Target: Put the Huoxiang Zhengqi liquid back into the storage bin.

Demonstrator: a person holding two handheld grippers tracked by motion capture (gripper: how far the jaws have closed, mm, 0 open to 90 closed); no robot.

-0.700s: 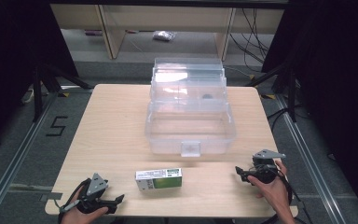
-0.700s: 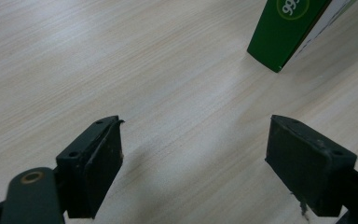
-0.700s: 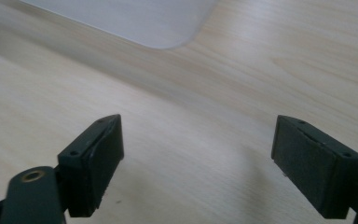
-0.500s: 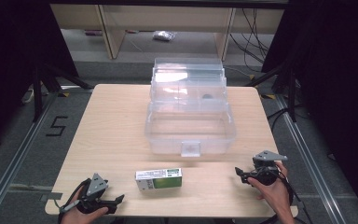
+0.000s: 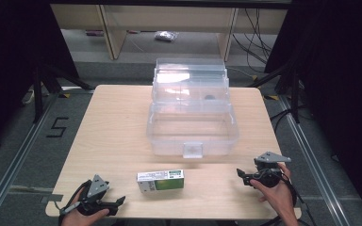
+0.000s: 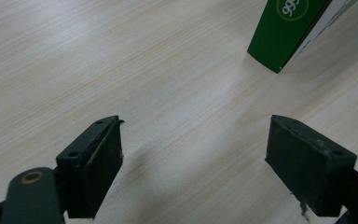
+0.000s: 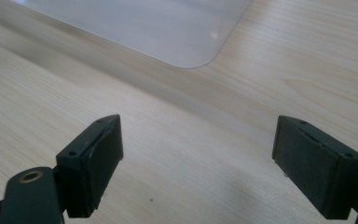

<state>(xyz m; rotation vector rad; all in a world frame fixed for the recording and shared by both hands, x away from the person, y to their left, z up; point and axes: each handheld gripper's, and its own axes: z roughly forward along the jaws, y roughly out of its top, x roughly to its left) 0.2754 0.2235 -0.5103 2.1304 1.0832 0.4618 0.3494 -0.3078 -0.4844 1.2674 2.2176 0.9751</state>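
Note:
A small green and white carton (image 5: 160,181) lies flat near the front of the wooden table (image 5: 113,122). Behind it stands a clear plastic box (image 5: 192,127) with its tiered lid swung open. My left gripper (image 5: 119,202) rests at the front left corner, open, pointing right toward the carton. In the left gripper view the carton's green end (image 6: 289,30) lies ahead at upper right, beyond the left gripper (image 6: 193,161). My right gripper (image 5: 242,175) sits open at the front right, pointing left. In the right gripper view the box's clear corner (image 7: 168,28) lies ahead of the right gripper (image 7: 198,163).
Bare wood lies between the carton and each gripper. The table's front edge runs just below both hands. Beyond the table stand wooden shelf legs (image 5: 108,33), cables (image 5: 259,28) and a floor mark "5" (image 5: 58,127).

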